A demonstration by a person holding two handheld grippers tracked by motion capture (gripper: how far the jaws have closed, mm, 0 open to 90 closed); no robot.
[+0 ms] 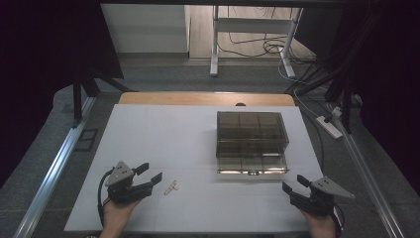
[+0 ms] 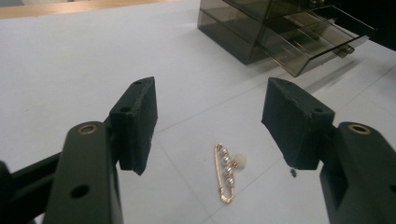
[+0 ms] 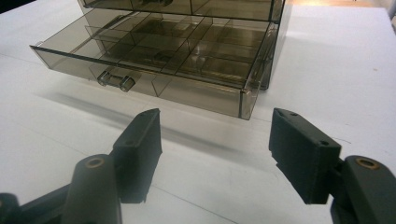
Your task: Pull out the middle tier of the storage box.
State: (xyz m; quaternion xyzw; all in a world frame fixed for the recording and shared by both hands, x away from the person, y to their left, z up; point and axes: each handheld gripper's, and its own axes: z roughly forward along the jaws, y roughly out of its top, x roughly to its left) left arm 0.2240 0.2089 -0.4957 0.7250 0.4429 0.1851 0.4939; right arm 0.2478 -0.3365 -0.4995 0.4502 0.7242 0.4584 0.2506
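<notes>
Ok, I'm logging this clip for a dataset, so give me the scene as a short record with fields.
surface: white table
item: gold pin with pearl beads, lying flat on the table
container: smoky clear drawer box, bottom drawer pulled out, its compartments look empty
left gripper: open, pin just ahead of its jaws, not touched
right gripper: open, holds nothing, pointing at the open drawer

Both grippers are black w/ brass-coloured pivot rings. Left gripper point(image 1: 151, 174) and right gripper point(image 1: 292, 184) carry grey 3-cornered plates & black cables.
</notes>
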